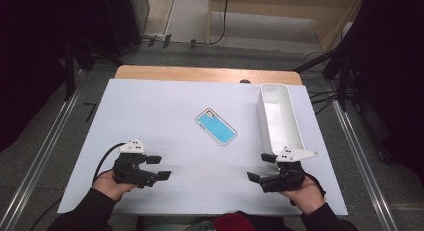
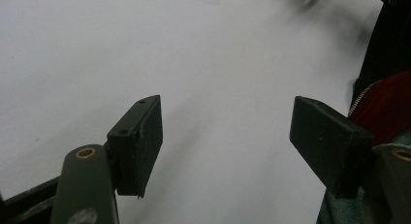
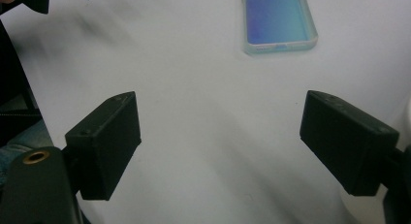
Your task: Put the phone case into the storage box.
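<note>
Both claws rest low at the near edge of the white worktop point(image 1: 150, 141), the left claw point(image 1: 159, 167) and the right claw point(image 1: 261, 167) each spread wide with nothing between the jaws. Beyond them the blue phone case point(image 1: 216, 126) lies flat mid-worktop, untouched, just left of the empty white tray point(image 1: 295, 136). Judging by this, the work has barely begun: grasping and moving the case remain.

Bright, even light falls on the white worktop point(image 1: 165, 141) amid dark surroundings; both gripper views are soft, with blurred upper corners.
</note>
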{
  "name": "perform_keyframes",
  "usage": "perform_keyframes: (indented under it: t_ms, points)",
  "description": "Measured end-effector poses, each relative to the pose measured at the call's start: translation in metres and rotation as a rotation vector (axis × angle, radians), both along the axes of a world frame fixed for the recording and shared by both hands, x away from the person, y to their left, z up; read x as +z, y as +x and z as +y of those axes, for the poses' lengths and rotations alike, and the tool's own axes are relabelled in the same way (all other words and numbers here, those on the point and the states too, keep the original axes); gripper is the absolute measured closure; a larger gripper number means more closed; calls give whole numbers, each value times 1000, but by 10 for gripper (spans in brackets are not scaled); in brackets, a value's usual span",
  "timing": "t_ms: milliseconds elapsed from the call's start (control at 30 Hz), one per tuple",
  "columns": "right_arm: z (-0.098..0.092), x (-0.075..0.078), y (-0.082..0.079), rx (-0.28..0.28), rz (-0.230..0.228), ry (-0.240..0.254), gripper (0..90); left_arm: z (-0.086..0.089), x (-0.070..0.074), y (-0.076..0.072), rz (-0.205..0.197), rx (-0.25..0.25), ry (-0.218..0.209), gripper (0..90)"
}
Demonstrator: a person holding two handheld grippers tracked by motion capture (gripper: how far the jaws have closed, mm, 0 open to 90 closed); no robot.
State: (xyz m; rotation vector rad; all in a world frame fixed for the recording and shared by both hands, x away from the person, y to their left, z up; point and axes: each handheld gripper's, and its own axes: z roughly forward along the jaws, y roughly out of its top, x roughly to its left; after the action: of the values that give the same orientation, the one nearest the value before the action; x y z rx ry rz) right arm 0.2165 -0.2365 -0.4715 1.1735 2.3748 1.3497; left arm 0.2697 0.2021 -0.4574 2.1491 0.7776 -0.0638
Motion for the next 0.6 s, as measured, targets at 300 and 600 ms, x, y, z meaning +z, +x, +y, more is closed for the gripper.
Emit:
perform_keyframes:
  t_ms: [300, 600]
  points:
    - [0, 0, -1, 2, 9, -7, 132, 0, 0, 1, -1, 1, 0, 275]
    - [1, 0, -1, 3, 13, -6, 132, 0, 0, 1, -1, 2, 5, 275]
